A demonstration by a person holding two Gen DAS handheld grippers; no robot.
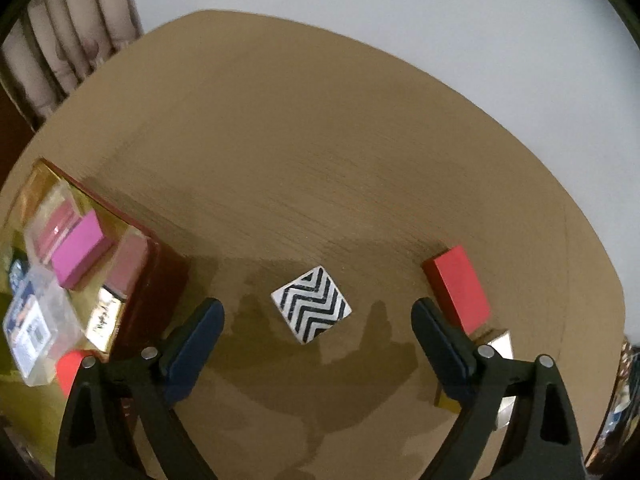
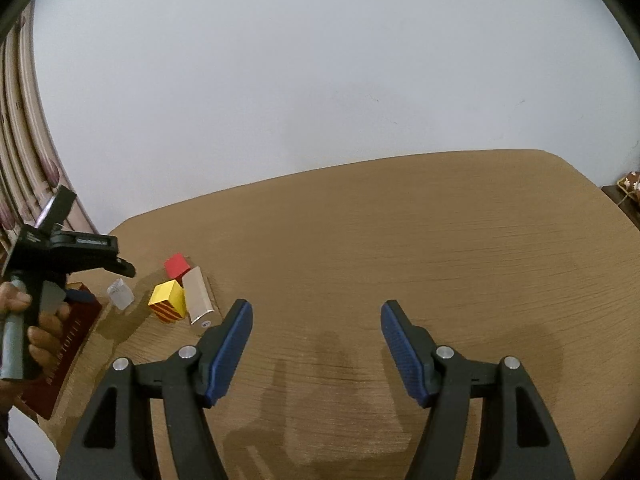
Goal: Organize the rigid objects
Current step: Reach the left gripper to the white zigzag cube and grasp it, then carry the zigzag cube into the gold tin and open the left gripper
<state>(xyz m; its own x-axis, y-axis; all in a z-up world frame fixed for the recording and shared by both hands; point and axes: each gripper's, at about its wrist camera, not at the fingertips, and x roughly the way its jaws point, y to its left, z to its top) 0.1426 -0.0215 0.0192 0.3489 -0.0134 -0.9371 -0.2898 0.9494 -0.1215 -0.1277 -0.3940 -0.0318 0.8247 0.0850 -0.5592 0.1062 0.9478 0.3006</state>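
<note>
A black-and-white zigzag block (image 1: 311, 309) lies on the brown table (image 1: 320, 160). My left gripper (image 1: 318, 307) points down over it, open, one finger on each side and clear of it. To its right are a red block (image 1: 460, 288) and a shiny gold-and-silver box (image 1: 500, 344). My right gripper (image 2: 316, 308) hovers open over bare table (image 2: 400, 220) with nothing between its fingers. At that view's left stand the red block (image 2: 177, 266), a yellow block with red stripes (image 2: 168, 300), a long beige box (image 2: 198, 296) and a pale block (image 2: 120, 293).
A dark red box (image 1: 160, 280) with a gold lining stands at the left; it holds a pink block (image 1: 82, 250), clear cases (image 1: 32, 328) and other small items. A person's hand (image 2: 40, 320) grips the left gripper's handle above that box (image 2: 68, 344). A white wall lies beyond the table.
</note>
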